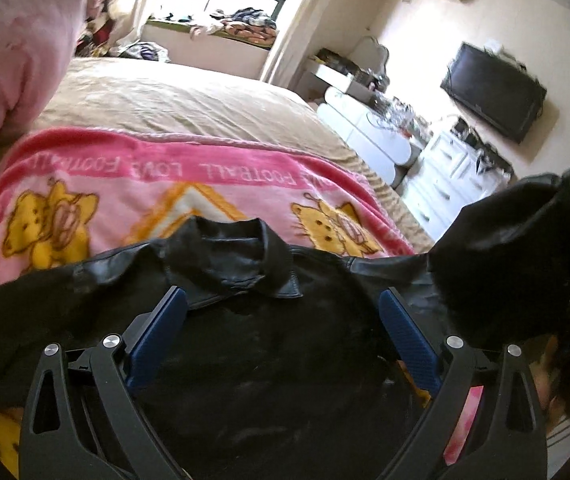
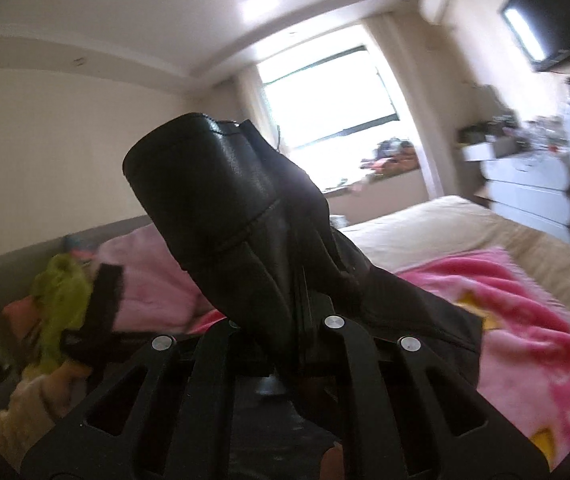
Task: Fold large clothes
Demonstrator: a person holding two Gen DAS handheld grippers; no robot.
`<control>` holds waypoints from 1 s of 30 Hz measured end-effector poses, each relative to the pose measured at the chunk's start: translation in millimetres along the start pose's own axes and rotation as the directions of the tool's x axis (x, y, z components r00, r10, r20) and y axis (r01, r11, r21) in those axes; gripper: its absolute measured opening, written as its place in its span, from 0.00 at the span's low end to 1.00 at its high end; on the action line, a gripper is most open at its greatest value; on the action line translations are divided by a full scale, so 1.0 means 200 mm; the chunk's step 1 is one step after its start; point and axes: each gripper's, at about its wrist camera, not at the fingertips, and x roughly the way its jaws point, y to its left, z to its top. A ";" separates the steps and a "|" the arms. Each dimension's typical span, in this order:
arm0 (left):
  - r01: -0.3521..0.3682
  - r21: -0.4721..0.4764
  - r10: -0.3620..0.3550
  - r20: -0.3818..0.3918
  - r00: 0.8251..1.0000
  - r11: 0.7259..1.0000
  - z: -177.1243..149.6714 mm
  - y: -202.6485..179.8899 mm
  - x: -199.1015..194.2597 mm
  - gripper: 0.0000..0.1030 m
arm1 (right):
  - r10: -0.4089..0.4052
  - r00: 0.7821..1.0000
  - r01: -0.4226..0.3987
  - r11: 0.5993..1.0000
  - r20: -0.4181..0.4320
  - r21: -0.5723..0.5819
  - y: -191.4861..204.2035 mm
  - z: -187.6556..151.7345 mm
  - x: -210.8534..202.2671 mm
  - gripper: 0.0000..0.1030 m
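Black leather jacket [image 1: 261, 344] spread on pink cartoon blanket [image 1: 133, 196] over beige bed [image 1: 189, 100], collar toward far side. Left gripper [image 1: 281, 312] above jacket body, fingers spread wide, nothing held. Right gripper [image 2: 301, 320] pressed together, pinching jacket sleeve [image 2: 221, 196], cuff lifted upward.

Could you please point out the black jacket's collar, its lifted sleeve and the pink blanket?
collar [image 1: 241, 256], left wrist view, on its folded leather band.
lifted sleeve [image 2: 221, 184], right wrist view, on the cuff end above the jaws.
pink blanket [image 1: 133, 192], left wrist view, on its printed border.
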 end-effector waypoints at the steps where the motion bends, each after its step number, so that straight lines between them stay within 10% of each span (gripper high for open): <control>1: 0.005 -0.013 -0.005 0.003 1.000 1.000 -0.01 0.03 -0.02 0.93 | 0.029 0.999 -0.030 0.999 -0.017 -0.017 0.05 -0.02 0.03 0.01; 11: 0.082 -0.171 -0.082 0.007 0.997 0.982 -0.13 0.38 -0.23 0.93 | 0.081 0.954 -0.119 0.986 -0.290 -0.117 0.37 -0.37 0.39 0.02; 21: 0.114 -0.278 -0.128 -0.034 0.991 0.954 -0.28 0.64 -0.21 0.93 | -0.072 0.827 -0.083 0.966 -0.558 -0.247 0.59 -0.92 0.70 0.05; 25: 0.123 -0.322 -0.164 -0.103 0.981 0.939 -0.39 0.70 -0.08 0.93 | -0.116 0.785 -0.099 0.946 -0.609 -0.307 0.68 -1.02 0.71 0.35; 27: 0.121 -0.343 -0.173 -0.126 0.977 0.932 -0.44 0.74 -0.04 0.93 | -0.118 0.762 -0.097 0.951 -0.637 -0.292 0.68 -1.03 0.69 0.72; 30: 0.092 -0.343 -0.158 -0.168 0.973 0.935 -0.49 0.77 0.02 0.93 | -0.067 0.746 -0.120 0.965 -0.662 -0.232 0.65 -1.00 0.63 0.84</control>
